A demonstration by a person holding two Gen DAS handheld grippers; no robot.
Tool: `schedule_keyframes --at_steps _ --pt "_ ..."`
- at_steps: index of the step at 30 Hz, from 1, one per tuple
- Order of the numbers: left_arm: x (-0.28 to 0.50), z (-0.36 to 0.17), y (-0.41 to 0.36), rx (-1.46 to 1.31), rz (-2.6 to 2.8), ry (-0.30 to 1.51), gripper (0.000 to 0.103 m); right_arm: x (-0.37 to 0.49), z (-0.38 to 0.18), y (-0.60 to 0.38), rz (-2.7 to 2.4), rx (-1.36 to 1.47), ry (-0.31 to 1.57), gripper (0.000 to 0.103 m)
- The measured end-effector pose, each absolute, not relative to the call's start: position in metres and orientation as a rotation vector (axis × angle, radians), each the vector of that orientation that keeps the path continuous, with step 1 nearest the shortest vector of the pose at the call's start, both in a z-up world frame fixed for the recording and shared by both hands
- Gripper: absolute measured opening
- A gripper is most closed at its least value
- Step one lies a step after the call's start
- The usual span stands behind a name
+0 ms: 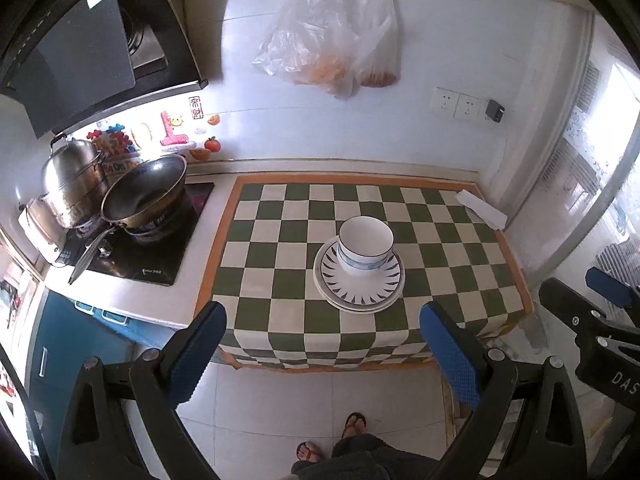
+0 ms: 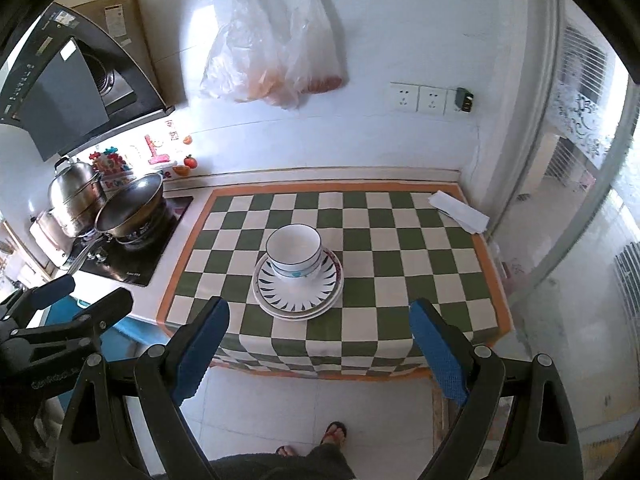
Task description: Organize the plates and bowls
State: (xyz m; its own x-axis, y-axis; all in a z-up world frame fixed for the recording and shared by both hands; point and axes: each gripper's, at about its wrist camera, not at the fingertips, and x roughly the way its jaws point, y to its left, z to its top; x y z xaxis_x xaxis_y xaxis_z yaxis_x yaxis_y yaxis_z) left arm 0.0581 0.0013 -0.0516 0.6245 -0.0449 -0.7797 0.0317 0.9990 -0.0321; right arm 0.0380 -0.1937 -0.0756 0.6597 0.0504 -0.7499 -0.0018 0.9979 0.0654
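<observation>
Standing upright, mouths up, nested bowls (image 1: pixel 365 246) top stacked plates (image 1: pixel 359 286); both tongs (image 1: pixel 322 344) (image 2: pixel 320 342) gape empty.

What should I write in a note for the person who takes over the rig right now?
Left tongs: open, empty, held back from the table edge.
Right tongs: open, empty, also held back.
Bowls: nested, standing on the plates, which are stacked mid-table on the checked cloth.
Done: bowls and plates appear gathered into one pile.
Left: apparently nothing on the table; no other dishes show. A white folded item lies at the far right corner, untouched.
</observation>
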Motion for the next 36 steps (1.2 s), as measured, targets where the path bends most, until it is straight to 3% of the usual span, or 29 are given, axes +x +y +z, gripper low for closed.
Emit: schedule_keyframes --at_steps 36 --pt "0.041 -0.053 0.014 -0.018 -0.064 0.918 0.099 0.029 -0.087 -0.183 0.013 0.082 0.896 0.094"
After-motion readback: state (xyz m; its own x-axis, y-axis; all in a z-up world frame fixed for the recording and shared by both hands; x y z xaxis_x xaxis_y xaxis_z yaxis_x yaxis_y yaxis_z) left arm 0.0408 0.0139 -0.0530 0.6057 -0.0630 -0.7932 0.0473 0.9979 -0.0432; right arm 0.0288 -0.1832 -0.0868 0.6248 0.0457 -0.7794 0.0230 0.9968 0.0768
